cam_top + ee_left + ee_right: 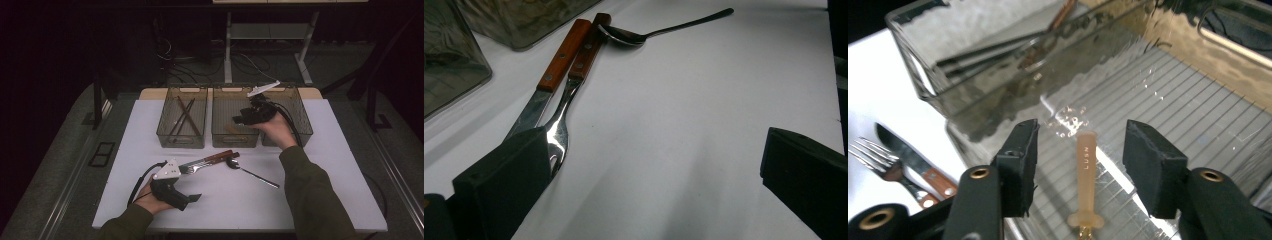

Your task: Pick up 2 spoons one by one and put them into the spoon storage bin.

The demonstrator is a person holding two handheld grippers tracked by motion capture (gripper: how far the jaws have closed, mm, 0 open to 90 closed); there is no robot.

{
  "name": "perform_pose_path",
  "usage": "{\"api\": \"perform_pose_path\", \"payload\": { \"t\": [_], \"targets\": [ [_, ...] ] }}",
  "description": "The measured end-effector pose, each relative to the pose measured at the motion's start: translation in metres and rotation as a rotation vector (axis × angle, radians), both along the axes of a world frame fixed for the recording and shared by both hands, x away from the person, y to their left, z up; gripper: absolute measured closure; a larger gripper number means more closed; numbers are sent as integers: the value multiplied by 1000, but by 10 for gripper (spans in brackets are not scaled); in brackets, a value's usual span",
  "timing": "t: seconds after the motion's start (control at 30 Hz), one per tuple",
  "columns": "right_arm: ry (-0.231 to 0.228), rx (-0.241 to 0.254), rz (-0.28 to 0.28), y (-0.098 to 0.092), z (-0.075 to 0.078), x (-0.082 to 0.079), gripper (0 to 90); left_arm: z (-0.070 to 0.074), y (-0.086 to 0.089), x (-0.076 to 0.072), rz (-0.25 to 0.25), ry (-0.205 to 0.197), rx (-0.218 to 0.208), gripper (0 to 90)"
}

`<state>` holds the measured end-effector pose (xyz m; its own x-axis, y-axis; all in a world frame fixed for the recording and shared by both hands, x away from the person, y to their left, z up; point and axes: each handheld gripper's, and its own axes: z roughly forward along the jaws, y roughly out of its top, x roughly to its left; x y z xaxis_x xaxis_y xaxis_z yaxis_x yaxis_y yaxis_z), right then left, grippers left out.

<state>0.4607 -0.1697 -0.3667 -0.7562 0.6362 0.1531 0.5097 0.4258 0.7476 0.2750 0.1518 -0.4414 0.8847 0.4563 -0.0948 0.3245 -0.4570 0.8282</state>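
Note:
My right gripper (pixel 239 119) hangs over the middle clear bin (pixel 235 145), pointing down into it. Its jaws (pixel 1080 150) stand open. Between them a tan plastic handle (pixel 1086 170) with raised letters lies against the bin's ribbed floor, touching neither pad. My left gripper (pixel 192 199) rests on the white table (pixel 320 200) at the front left, open with nothing in it (pixel 654 175). Just past its left jaw lie a wood-handled knife (pixel 564 55) and a wood-handled fork (pixel 559 130) side by side. A steel spoon (pixel 624 36) touches their handle ends.
Three clear bins stand in a row at the table's back. The left bin (pixel 181 90) holds several dark sticks (pixel 182 117), and the right bin (pixel 302 120) sits behind my right hand. The spoon (pixel 250 171) stretches toward the right across the table's middle.

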Motion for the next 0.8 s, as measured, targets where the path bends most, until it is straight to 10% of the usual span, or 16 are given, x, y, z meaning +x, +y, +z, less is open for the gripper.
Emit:
{"api": "perform_pose_path", "payload": {
  "t": [0.3,0.8],
  "targets": [
    [-50,61,19,-14,14,-34,466,0,-1,-1,7,7,-2,0],
    [-54,16,123,-6,-3,-82,548,-1,-1,-1,9,6,2,0]
  ]
}}
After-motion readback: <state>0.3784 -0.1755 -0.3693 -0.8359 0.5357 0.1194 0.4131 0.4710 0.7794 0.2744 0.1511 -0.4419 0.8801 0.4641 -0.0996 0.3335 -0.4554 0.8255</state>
